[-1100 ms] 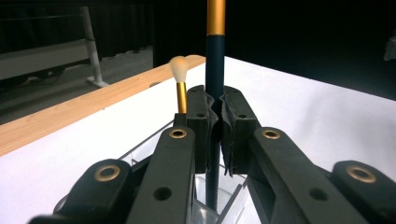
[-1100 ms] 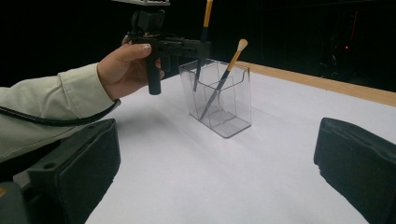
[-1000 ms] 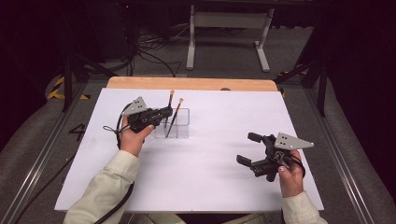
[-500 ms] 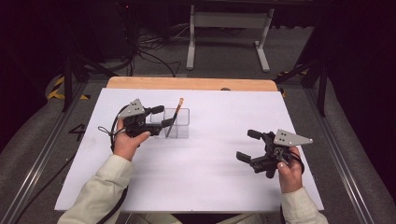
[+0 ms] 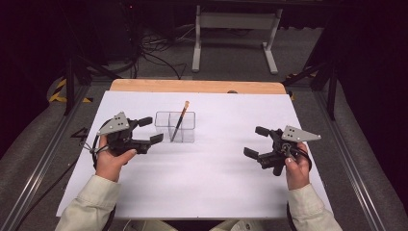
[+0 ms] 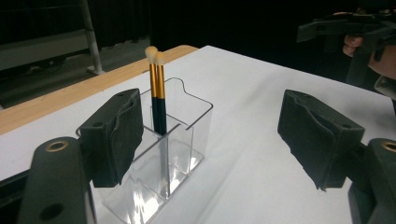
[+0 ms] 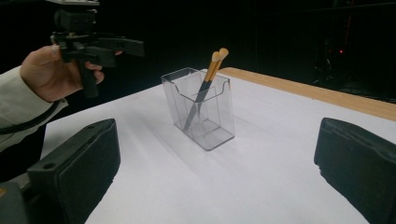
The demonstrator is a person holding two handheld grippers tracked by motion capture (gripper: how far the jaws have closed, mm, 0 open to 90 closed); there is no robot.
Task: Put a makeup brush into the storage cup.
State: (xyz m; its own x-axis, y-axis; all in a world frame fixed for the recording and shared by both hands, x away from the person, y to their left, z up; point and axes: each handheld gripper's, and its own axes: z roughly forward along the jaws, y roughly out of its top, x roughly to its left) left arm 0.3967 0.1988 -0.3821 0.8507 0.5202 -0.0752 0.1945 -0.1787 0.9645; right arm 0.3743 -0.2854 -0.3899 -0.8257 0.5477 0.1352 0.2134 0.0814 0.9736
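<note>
Two makeup brushes (image 6: 156, 88) lean, seemingly together, in the clear holder (image 5: 176, 127) mid-tabletop. The left tongs (image 5: 150, 130), jaws apart and empty, sit just beside the holder; the right tongs (image 5: 257, 141), also apart, well away.

You are holding the left gripper (image 5: 147, 130) in your left hand (image 5: 111, 161), its jaws standing wide apart with nothing between them. You are holding the right gripper (image 5: 256, 142) in your right hand (image 5: 296, 169), its jaws likewise spread and gripping nothing. Both forearms are entering from the near edge, sleeves covering the wrists, the two hands sitting well apart
</note>
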